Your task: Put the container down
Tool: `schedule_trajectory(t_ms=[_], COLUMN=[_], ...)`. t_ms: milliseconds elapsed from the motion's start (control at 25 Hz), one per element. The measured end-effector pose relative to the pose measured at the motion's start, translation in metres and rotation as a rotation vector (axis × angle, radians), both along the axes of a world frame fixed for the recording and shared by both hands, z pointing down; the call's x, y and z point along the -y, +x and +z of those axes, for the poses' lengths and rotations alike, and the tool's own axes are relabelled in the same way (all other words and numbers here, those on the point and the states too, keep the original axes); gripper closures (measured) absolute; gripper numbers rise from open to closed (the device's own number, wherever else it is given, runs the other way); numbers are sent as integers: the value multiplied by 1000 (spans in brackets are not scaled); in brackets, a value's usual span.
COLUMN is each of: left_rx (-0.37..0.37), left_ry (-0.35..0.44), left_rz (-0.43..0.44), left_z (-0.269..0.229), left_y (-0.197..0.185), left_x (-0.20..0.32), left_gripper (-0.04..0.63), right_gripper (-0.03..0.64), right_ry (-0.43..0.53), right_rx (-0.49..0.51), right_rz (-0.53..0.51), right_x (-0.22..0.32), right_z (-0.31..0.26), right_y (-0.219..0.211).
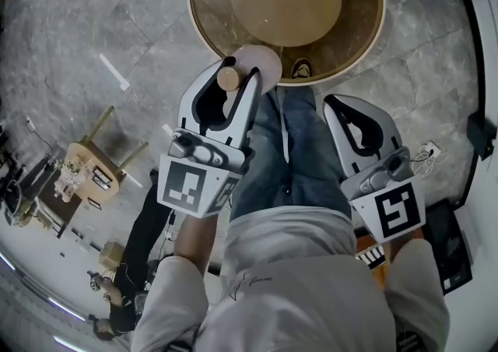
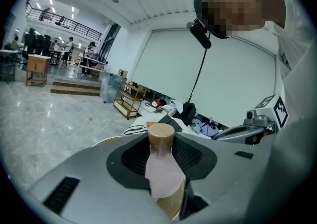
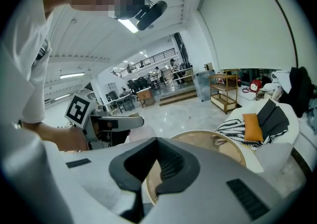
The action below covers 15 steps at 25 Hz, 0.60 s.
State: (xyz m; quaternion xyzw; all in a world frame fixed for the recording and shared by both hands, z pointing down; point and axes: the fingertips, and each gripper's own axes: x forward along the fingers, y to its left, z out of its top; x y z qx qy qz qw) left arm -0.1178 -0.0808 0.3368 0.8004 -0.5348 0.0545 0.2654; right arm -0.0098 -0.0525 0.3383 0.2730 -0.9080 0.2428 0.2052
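The container [image 1: 229, 78] is a small bottle with a wooden cap and a pale pink label. My left gripper [image 1: 237, 87] is shut on its neck, and the pink body [image 1: 264, 66] hangs below the jaws. In the left gripper view the container [image 2: 161, 168] stands between the black pads with its cap on top, held by my left gripper [image 2: 161, 149]. It is held in the air just short of the round wooden table [image 1: 373, 39]. My right gripper [image 1: 338, 105] is beside my right leg, jaws together with nothing in them; in its own view my right gripper [image 3: 157, 142] points at the table [image 3: 218, 143].
A wooden chair [image 1: 97, 160] and a person in black [image 1: 148, 234] are on the marble floor to the left. Beyond the table stand a white sofa with cushions [image 3: 257, 124] and a wooden shelf trolley [image 3: 223, 91]. A dark case [image 1: 447, 245] lies to the right.
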Motion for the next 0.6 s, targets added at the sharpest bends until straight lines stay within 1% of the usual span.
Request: schedule_trajectory(t_ms=[280,480,600], left_rx=[17,17,16], left_ry=[-45,-57,-61], left_rz=[-14,-10,0], left_z=[28,41,50], left_y=[-8,-9,-9], left_x=[1,4,6], left_gripper=[446,446,446], right_gripper=[603,603,601], right_ry=[-9,-14,-22], right_rx=[-5,4,0], right_rz=[12,43,43], right_x=[4,9,8], right_z=[18,28,37], right_y=[-2,-6,-10])
